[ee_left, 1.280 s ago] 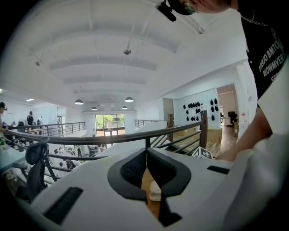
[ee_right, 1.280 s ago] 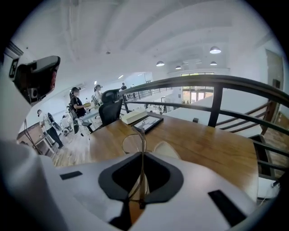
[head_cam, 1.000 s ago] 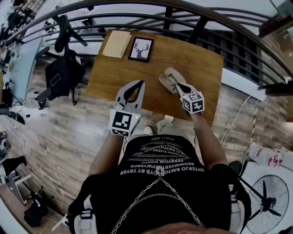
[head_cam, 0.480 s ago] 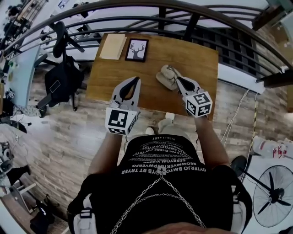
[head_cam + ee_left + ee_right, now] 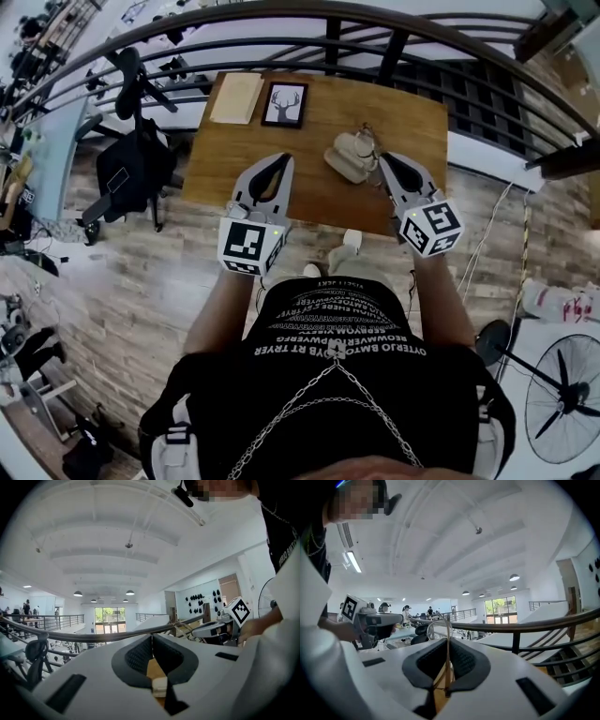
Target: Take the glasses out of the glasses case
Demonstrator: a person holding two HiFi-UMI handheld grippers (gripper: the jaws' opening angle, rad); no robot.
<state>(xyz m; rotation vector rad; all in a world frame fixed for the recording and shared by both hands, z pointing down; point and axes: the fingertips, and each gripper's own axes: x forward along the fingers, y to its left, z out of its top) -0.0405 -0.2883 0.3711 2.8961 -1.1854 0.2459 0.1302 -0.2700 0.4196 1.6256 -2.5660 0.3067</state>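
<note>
The right tongs [image 5: 382, 158] are clamped on the thin wire-framed glasses [image 5: 448, 658], with one rim looping up past the tips. The glasses seem to be lifted just clear of the open beige glasses case [image 5: 347, 157], which lies on the wooden tabletop [image 5: 408, 122]. The left tongs [image 5: 282, 160] hover closed and empty above the tabletop's near side.

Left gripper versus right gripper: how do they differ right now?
The right gripper is clamped on the thin-wire glasses; the left gripper is shut on nothing. In the head view the right gripper sits by the glasses case; the left gripper is well to its left. Both point away from the person, over the table.
</note>
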